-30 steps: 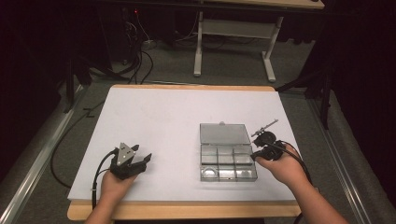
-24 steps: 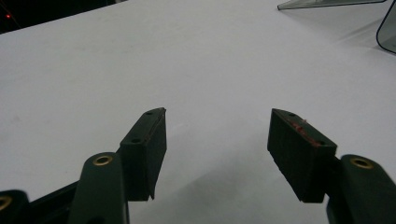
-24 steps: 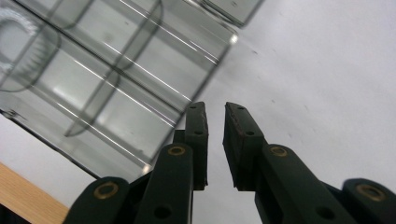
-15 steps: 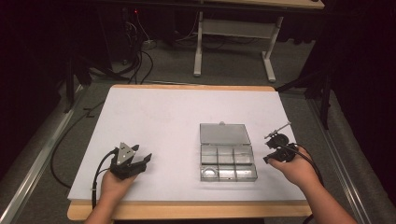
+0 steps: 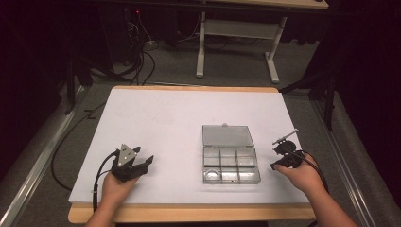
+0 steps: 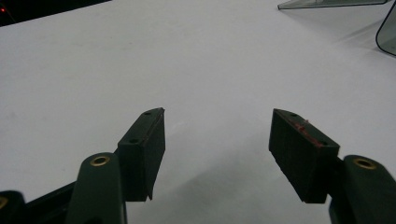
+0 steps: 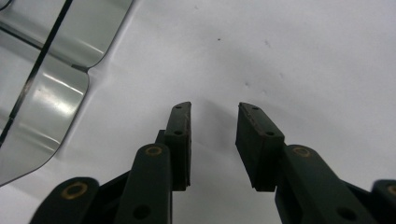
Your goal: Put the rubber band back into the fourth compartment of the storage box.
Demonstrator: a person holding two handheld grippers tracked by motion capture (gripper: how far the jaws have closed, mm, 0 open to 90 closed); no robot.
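A clear plastic compartment box [image 5: 230,160] lies open on the white table [image 5: 179,123], its lid laid flat toward the far side. My right gripper [image 5: 282,153] rests to the right of the box near the table's right edge. Its jaws have just been opening, and in the right gripper view [image 7: 214,140] nothing is between them; the box's edge [image 7: 51,70] lies at the left. My left gripper [image 5: 137,163] sits at the front left of the table. In the left gripper view [image 6: 217,140] its jaws stand wide apart over bare table.
Small pieces lie in the front left compartment of the box [image 5: 212,174]. The box corner [image 6: 336,4] lies far off in the left gripper view. Cables [image 5: 137,61] and a table frame [image 5: 236,33] stand on the floor beyond the table.
My right gripper has moved right, away from the box's right edge, and come down toward the table. The left gripper has stayed in place.
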